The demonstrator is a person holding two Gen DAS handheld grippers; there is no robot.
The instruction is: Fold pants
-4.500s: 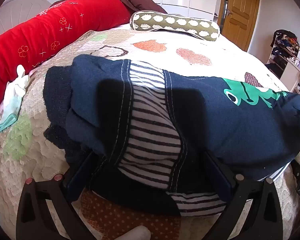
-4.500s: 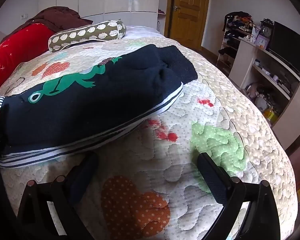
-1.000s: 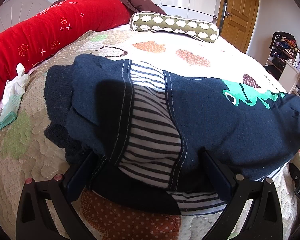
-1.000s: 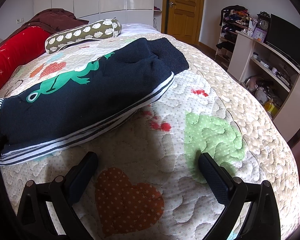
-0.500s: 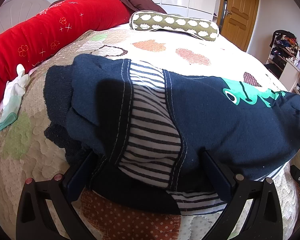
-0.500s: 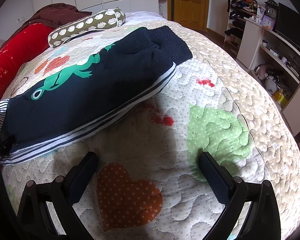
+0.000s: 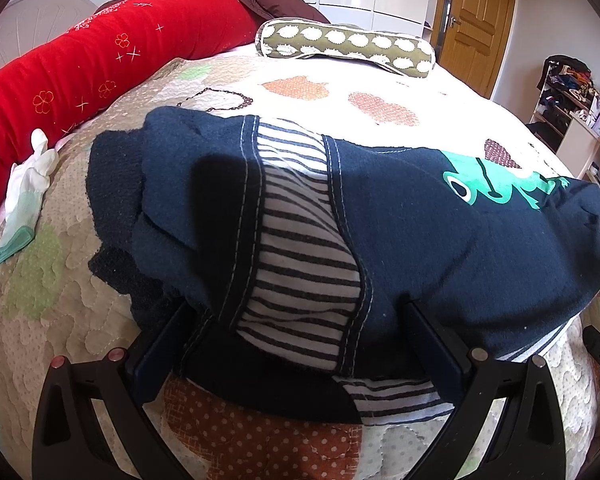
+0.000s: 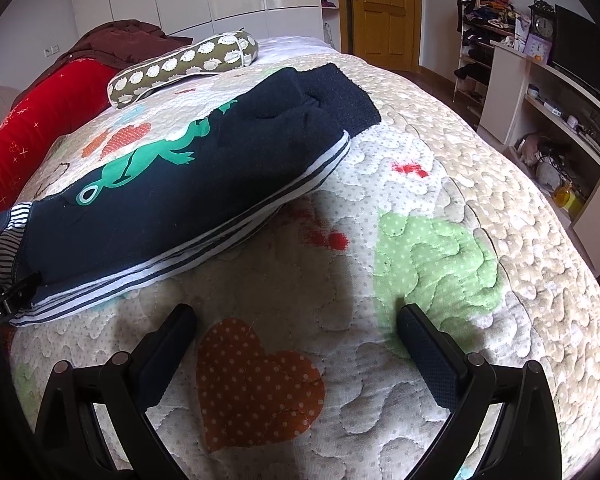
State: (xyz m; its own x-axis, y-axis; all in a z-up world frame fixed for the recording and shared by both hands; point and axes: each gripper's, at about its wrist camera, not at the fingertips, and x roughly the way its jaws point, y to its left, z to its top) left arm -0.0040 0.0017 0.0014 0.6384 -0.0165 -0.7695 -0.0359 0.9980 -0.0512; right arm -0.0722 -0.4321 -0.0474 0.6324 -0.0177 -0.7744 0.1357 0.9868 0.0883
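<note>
The left gripper [image 7: 296, 320] sits nearest, its jaws spread wide with the waist end of the pants [image 7: 400, 232] bunched between and over them; whether the fingers press the cloth or merely lie under it cannot be told. The pants are navy with a striped white lining and a green frog print [image 8: 148, 160], and they lie lengthwise across the quilted bed [image 8: 440, 208], waistband toward the left gripper and dark cuffs at the far end. The right gripper [image 8: 296, 332] hovers just beside the pants' striped edge, over an orange dotted heart on the quilt, its jaws released and grasping nothing. Beside the pants' waist end, toward the bed's edge, lies a white glove [image 7: 28, 184]. Beyond the pants rests a green patterned bolster [image 7: 348, 46], and next to it a long red pillow [image 7: 100, 60].
</note>
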